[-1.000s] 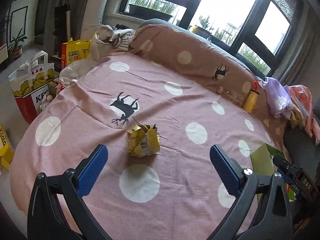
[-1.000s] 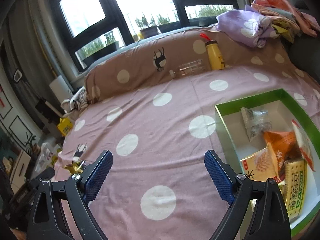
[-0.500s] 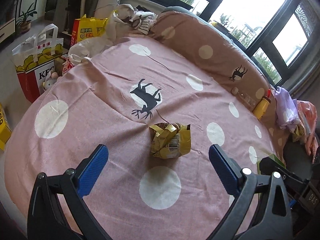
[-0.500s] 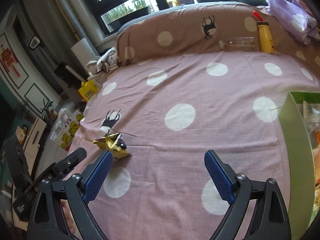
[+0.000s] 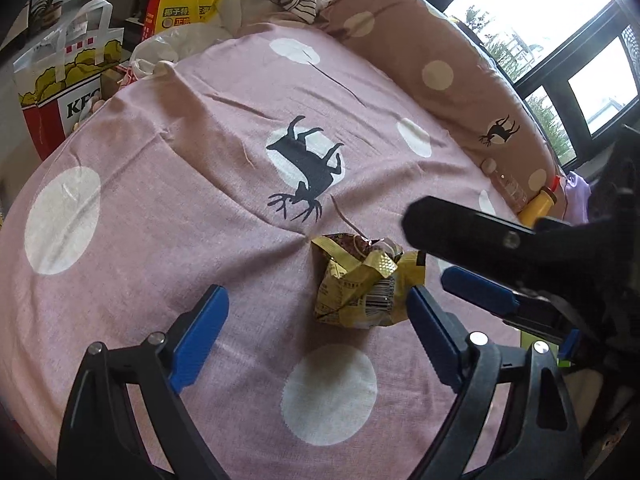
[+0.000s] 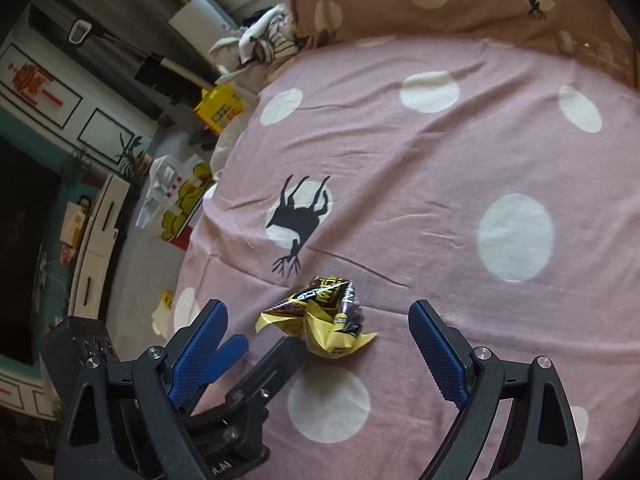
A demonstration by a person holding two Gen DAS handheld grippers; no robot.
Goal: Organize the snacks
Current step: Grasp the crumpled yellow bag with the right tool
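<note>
A crumpled yellow snack bag (image 5: 360, 284) lies on the pink dotted bedspread (image 5: 180, 208), just below a black deer print. My left gripper (image 5: 316, 332) hangs low over it with its jaws closing. The bag sits between the fingertips, close against the right-hand pad, and the other pad stands well clear of it. From the opposite side my right gripper (image 6: 318, 344) stands open, with the same bag (image 6: 324, 320) just ahead of its fingertips. Each gripper shows in the other's view, and the left gripper (image 6: 256, 354) reaches the bag from the lower left.
A long brown dotted pillow (image 5: 440, 72) borders the far side, with a clear bottle (image 5: 504, 180) and a yellow bottle (image 5: 540, 204) against it. Off the bed's left edge stand a KFC paper bag (image 5: 68, 80) and a yellow carton (image 5: 176, 12).
Both grippers have closed in on the snack bag and sunk lower. The right one swung left, away from the green box of snacks. The left jaws have narrowed.
</note>
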